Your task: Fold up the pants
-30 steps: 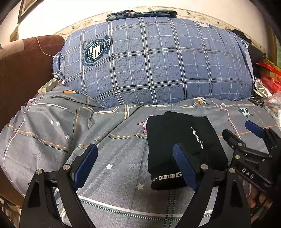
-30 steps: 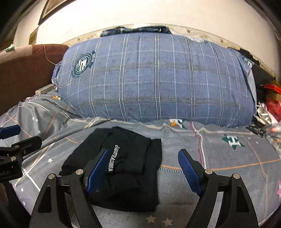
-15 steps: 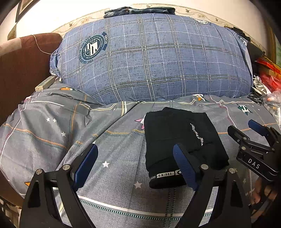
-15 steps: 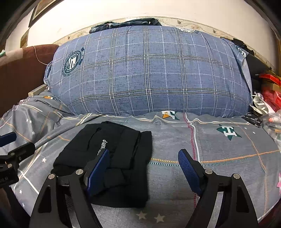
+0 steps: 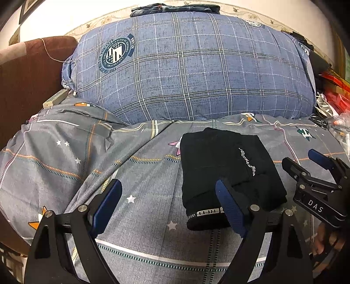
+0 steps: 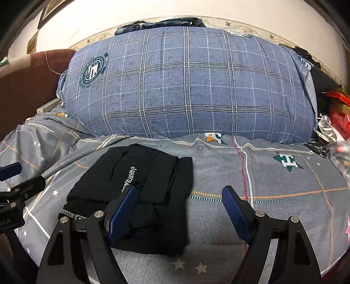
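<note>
Grey patterned bedsheet (image 5: 140, 174), printed with stars and thin coloured lines, covers the bed and rises in loose ridges on its left side.

Nearest the cameras, the left gripper (image 5: 168, 205) hangs over bare sheet with its jaws spread wide and nothing between them; its right pad sits in front of the near end of the garment. The right gripper (image 6: 181, 209) is likewise spread wide and empty, its left finger over the bundle's near right part.

Between the two tools lie the black pants (image 6: 135, 183), folded into a compact, roughly rectangular bundle with a white-lettered waistband at the near end and white lettering on top. The fold looks finished. The right edge shows stacked, slightly offset layers, so a pad catching that edge could, I judge, peel a layer back; the soft, rumpled bedding could also let the bundle slump.

No containers are in view.

Beyond, a large blue plaid pillow (image 5: 192, 72) fills the background, with folded denim (image 5: 175, 7) on top.
</note>
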